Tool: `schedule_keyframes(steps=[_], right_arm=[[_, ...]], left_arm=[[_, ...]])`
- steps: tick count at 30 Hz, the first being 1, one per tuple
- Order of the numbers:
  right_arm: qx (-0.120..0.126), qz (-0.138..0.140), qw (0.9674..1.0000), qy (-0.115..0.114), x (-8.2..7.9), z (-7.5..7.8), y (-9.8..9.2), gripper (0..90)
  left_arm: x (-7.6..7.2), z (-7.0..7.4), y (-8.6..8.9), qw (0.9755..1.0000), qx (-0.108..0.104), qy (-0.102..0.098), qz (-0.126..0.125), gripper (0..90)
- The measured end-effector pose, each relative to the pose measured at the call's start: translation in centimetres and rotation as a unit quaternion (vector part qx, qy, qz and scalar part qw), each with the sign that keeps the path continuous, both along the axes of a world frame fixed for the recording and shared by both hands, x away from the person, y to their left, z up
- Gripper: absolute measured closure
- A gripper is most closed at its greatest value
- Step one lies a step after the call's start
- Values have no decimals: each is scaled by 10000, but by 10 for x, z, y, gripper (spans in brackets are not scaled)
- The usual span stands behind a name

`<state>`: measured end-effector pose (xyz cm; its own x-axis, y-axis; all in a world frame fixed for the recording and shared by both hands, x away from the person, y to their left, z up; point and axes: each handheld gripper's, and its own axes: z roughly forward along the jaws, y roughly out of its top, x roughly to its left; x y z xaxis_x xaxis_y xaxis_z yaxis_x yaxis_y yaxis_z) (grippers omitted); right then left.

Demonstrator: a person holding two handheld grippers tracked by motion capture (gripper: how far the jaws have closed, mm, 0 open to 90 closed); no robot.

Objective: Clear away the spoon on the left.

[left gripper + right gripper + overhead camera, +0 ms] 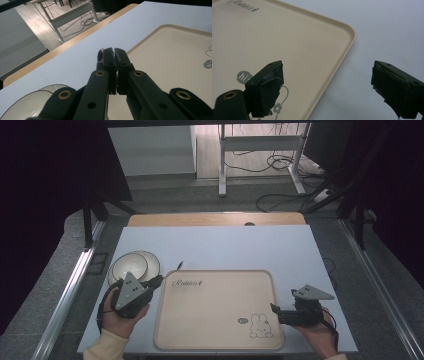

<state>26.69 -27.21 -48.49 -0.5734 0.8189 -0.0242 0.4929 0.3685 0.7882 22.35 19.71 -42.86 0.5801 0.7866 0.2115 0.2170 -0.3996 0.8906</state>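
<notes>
We see the bowl [27,103] cut off at the left gripper view's bottom edge, partly behind the left gripper [115,53]. The tray's [348,47] rabbit drawing [278,105] (beside the right gripper [327,87]) runs off the frame.

One tray [215,320] lies on the surface [240,247], at about 6 o'clock. On it are printed one rabbit drawing [261,326], at the tray's 4 o'clock corner, one small round "hi" mark [243,320] just beside the rabbit, and one line of script [186,283] at the tray's 11 o'clock corner.

One bowl [129,265] sits on one plate [152,260] at about 9 o'clock of the surface.

One thin dark stick-like item [179,265] lies at the tray's 11 o'clock edge; what it is cannot be told.

Two grippers are held, one per hand: the left gripper [159,280] at 8 o'clock and the right gripper [274,312] at 4 o'clock. Each has two fingers [265,86].
</notes>
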Motion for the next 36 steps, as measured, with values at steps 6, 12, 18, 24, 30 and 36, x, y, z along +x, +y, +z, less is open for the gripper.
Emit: schedule_keyframes(steps=[6,12,18,24,30,36], right_arm=[[12,10,10000,-3,0,1,0,114],[3,15,10000,0,0,0,0,114],[-8,18,10000,-2,0,0,0,115],[-10,16,10000,2,0,0,0,114],[-8,12,10000,11,0,0,0,115],[-10,12,10000,13,0,0,0,114]], left_arm=[[2,-3,-9,9999,53,59,-102,890],[4,-7,-19,9996,133,113,-228,890],[3,-10,-25,9993,171,149,-298,890],[3,-13,-30,9989,236,179,-367,890],[3,-17,-34,9984,304,220,-424,889],[2,-22,-39,9977,413,267,-459,889]])
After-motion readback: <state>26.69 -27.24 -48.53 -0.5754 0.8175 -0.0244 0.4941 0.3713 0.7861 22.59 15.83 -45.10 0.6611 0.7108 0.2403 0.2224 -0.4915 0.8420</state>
